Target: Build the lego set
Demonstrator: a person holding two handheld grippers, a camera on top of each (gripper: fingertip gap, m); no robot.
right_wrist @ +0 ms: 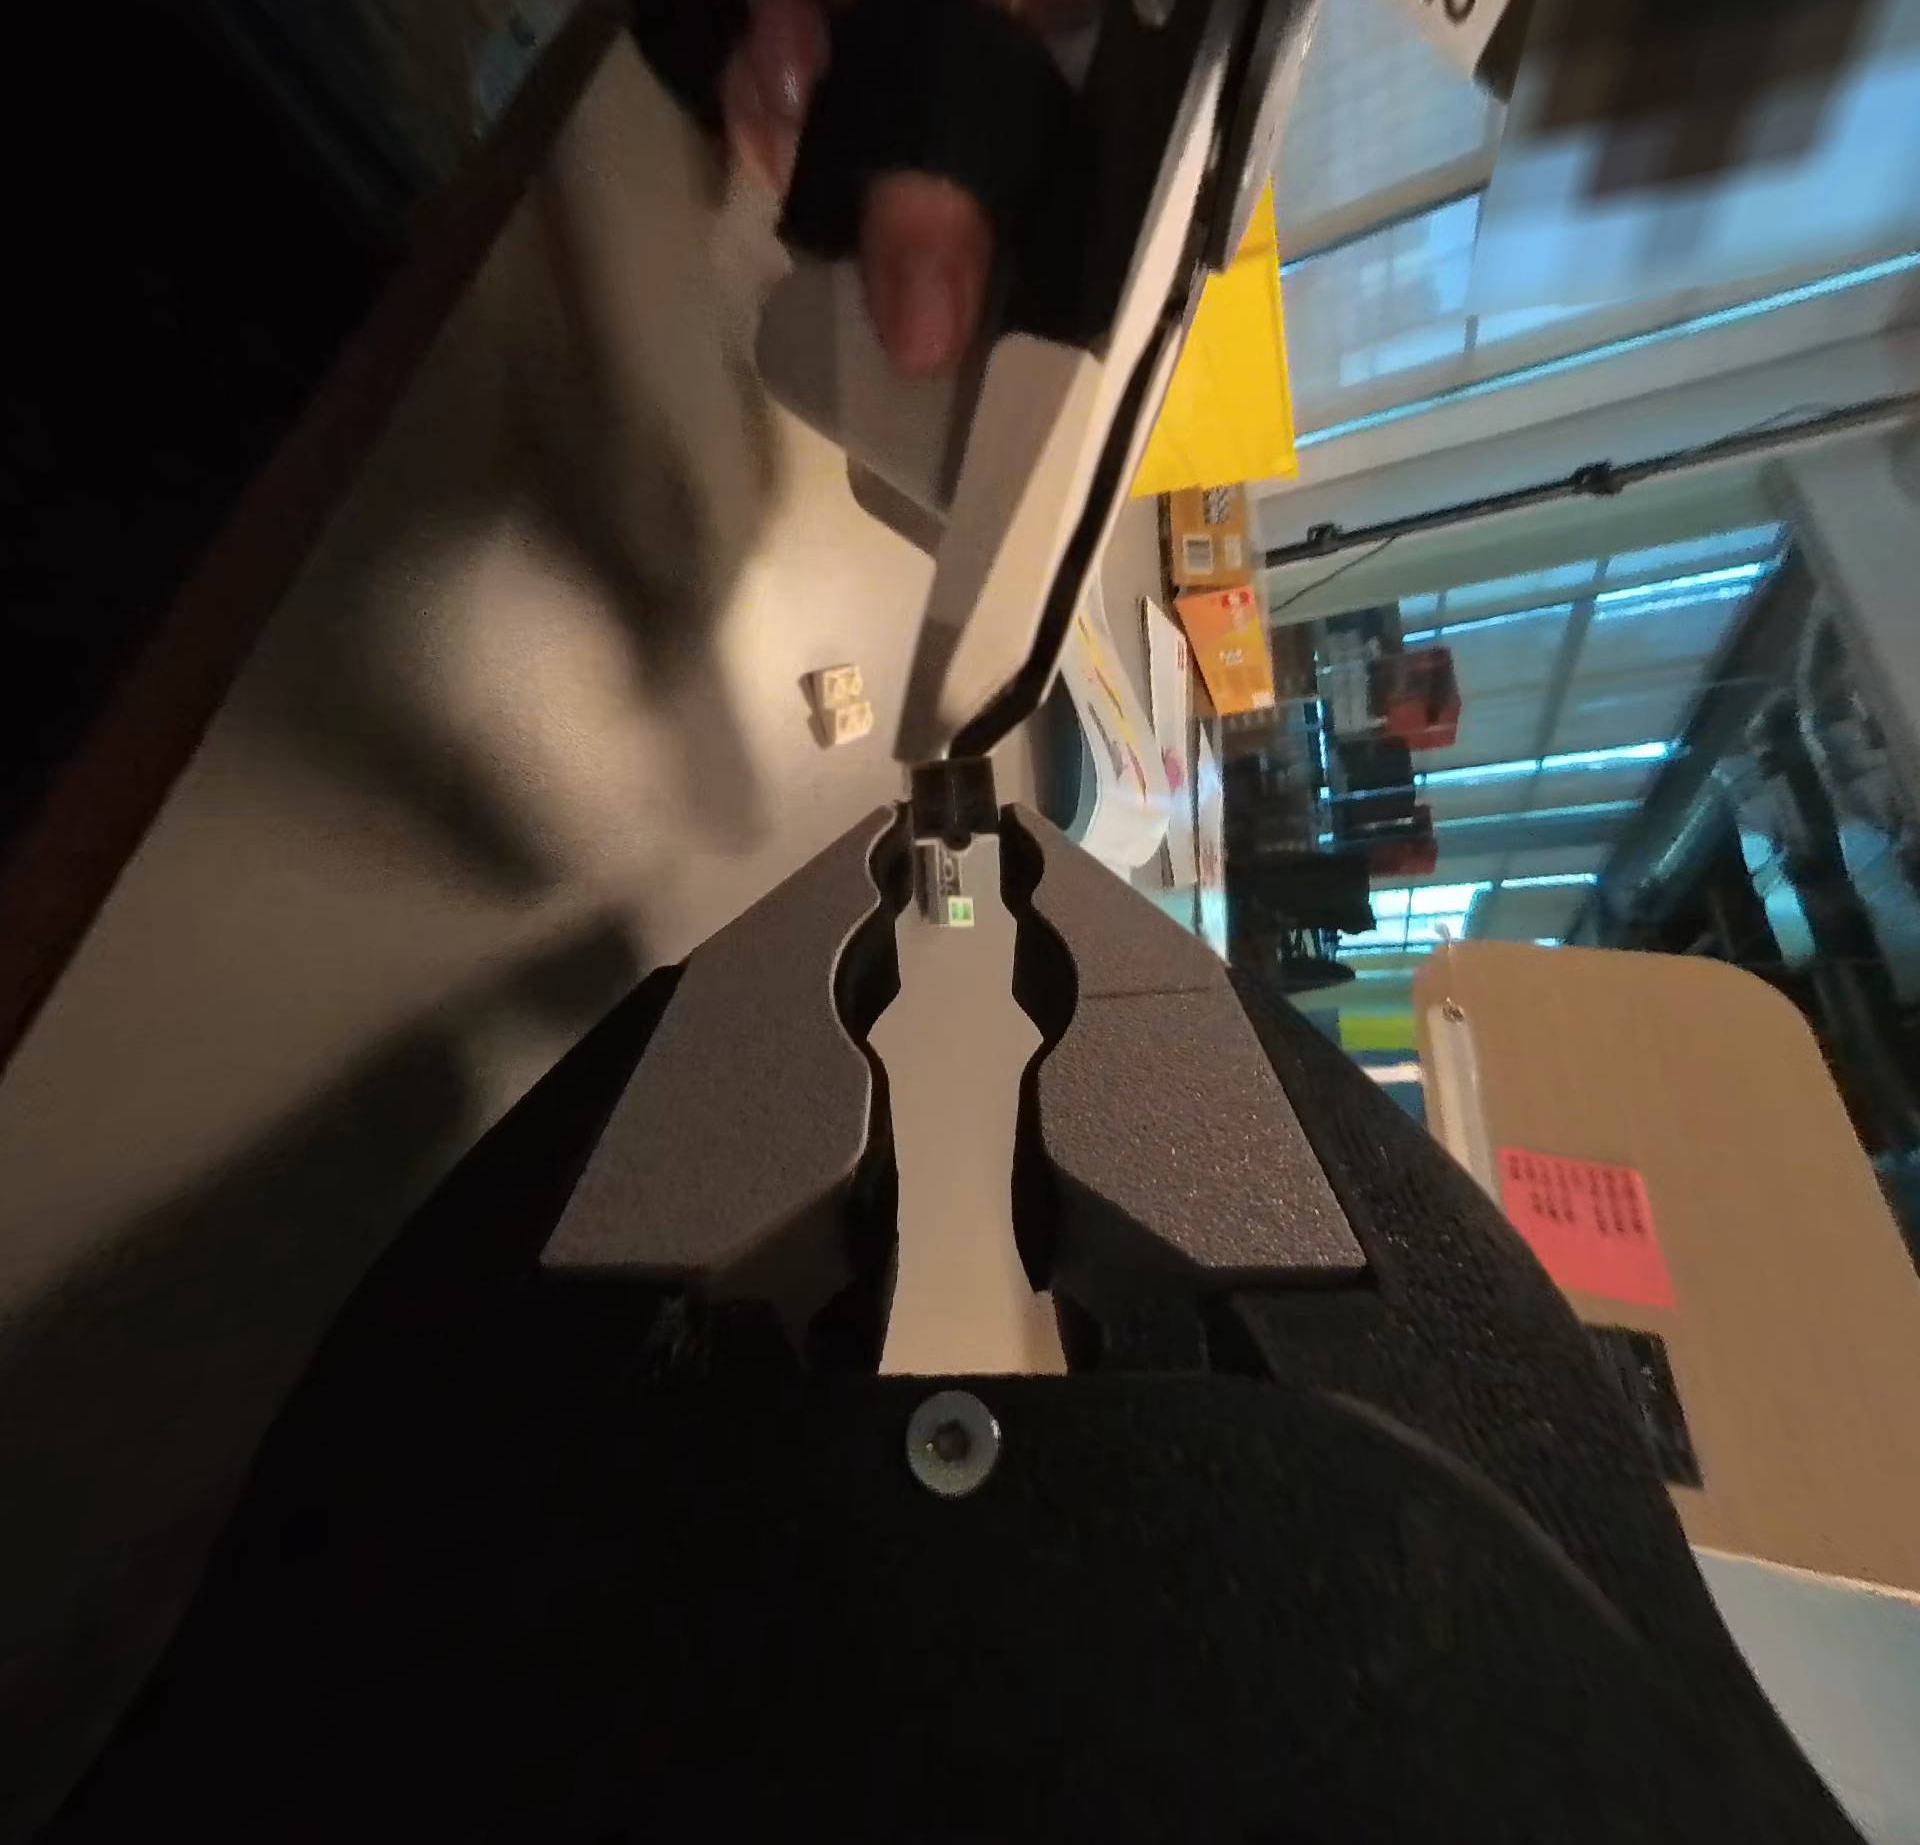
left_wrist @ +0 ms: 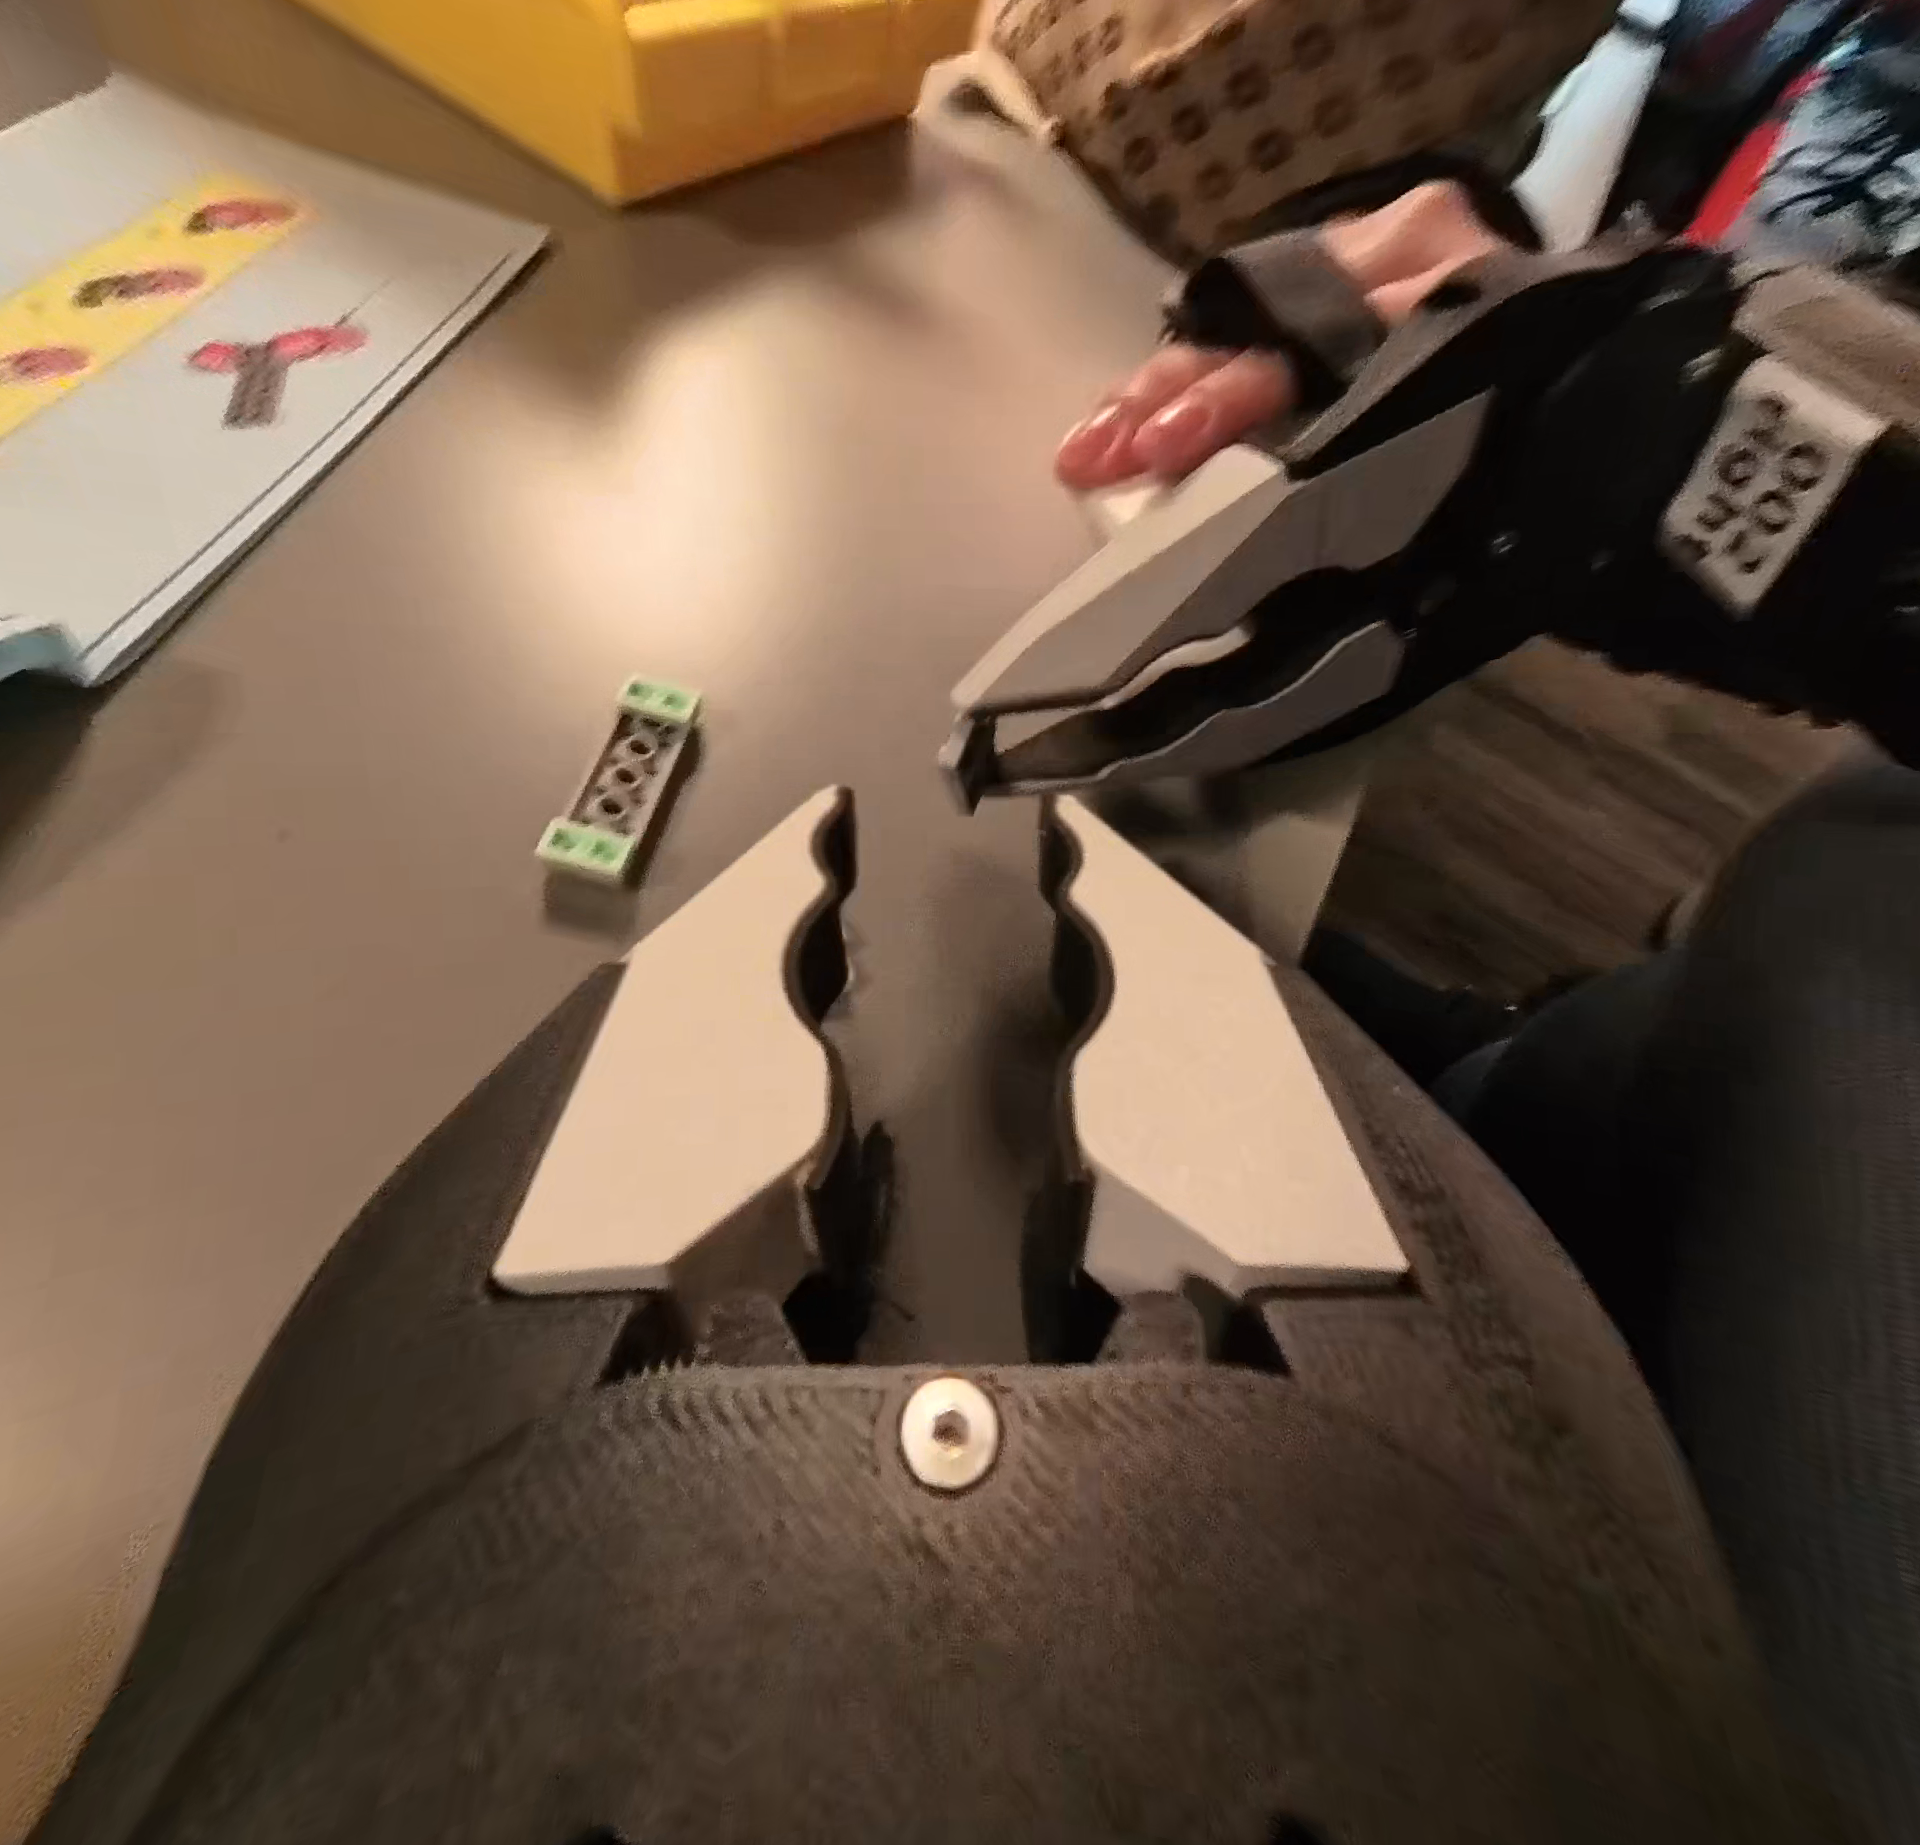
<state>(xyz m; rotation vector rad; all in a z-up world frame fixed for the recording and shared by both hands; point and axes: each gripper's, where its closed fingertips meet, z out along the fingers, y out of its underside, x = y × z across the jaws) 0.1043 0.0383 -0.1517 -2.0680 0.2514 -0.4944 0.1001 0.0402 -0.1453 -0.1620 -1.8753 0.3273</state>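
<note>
My left gripper (left_wrist: 945, 813) is open with nothing between its fingers, low over the dark table (left_wrist: 727, 507). My right gripper (left_wrist: 966, 756) comes in from the right, just ahead of the left fingertips. It is shut on a small black piece (right_wrist: 951, 798), pinched at its very tips (right_wrist: 951, 813). A finger of the left gripper (right_wrist: 987, 600) hangs just above that piece. A grey plate with green ends (left_wrist: 620, 787) lies flat on the table, left of the left gripper; it also shows beyond the right fingers (right_wrist: 940, 891). Two small pale pieces (right_wrist: 842, 704) lie farther off.
A yellow bin (left_wrist: 727, 60) and a patterned cardboard box (left_wrist: 1247, 81) stand at the back. A printed sheet with pictures (left_wrist: 208, 341) lies at the left. The table edge (left_wrist: 1340, 860) runs close on the right. A cardboard box with a pink label (right_wrist: 1662, 1172) is at the right. The grippers are tip to tip, or close to it.
</note>
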